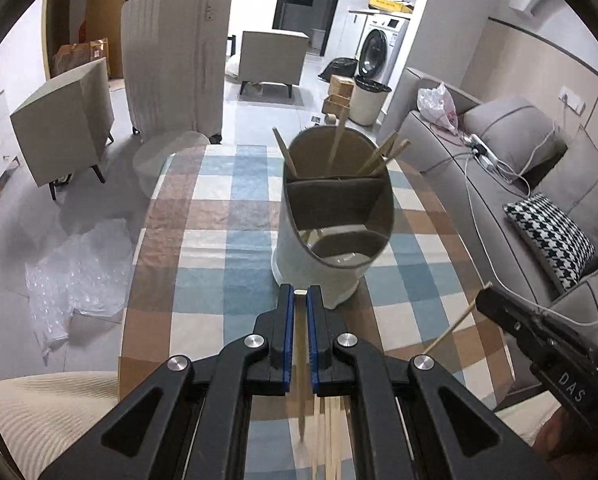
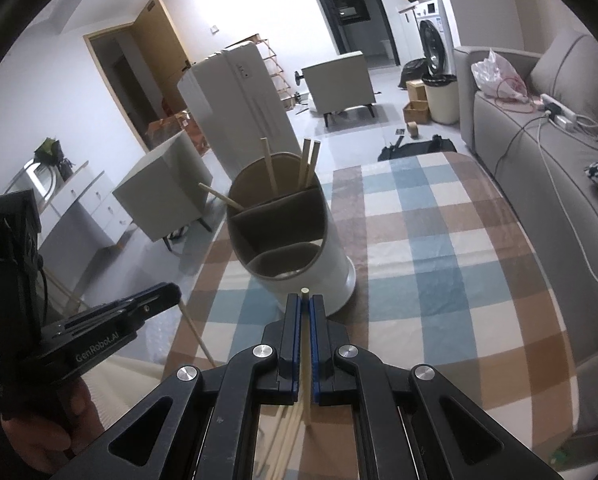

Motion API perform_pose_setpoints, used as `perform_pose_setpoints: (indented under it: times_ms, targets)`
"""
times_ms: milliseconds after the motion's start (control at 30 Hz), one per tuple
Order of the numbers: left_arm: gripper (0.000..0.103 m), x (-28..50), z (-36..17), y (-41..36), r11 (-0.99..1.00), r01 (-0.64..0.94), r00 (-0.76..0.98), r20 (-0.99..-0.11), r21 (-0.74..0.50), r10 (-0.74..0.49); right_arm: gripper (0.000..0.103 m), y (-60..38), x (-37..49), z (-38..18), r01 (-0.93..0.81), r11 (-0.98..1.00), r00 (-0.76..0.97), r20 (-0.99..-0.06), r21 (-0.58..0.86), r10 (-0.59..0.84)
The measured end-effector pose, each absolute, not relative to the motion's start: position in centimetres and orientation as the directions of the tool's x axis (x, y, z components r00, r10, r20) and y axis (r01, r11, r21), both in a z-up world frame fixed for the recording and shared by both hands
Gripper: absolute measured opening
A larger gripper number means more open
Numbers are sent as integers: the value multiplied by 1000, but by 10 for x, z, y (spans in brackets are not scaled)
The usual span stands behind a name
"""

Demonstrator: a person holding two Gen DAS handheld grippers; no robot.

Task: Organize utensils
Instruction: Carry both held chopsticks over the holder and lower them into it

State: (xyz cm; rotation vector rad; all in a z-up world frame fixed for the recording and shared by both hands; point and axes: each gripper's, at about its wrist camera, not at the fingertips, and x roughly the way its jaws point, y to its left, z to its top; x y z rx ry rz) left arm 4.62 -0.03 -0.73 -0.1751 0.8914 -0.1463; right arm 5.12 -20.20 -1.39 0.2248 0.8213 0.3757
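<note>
Holding one chopstick each, both grippers are clenched and point down toward the holder from the near side of the table. The left gripper [image 1: 301,300] pinches a darker, pointed wooden chopstick [image 1: 300,360] between its blue pads, with the blunt end just showing past the fingertips and the tip hanging below. The right gripper [image 2: 305,304] grips a paler, thin chopstick [image 2: 306,380] in the same way. Just beyond both stands the white utensil holder [image 1: 299,248], near the middle of the table [image 1: 227,208], which has a checked cloth. The holder has three compartments; the far one already contains four chopsticks [image 1: 379,156] leaning on its rim. The middle compartment seems empty, and what is in the near one I cannot tell, though something pale shows at its edge. Below the grippers, at the near edge of the table, a bundle of loose chopsticks [image 1: 331,440] is still waiting. So I judge the task is only partly done: a few pieces are sorted, two are in transit, and several more remain to be picked up and dropped in the far compartment.
</note>
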Motion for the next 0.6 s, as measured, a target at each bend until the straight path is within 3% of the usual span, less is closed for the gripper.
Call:
perform_pose_setpoints:
  times_ms: [600]
  targets:
    - [2,36,34,-4,972,125,640,-732,-199,-232,3,-214,30,9,-203,914,668,-632,353,392]
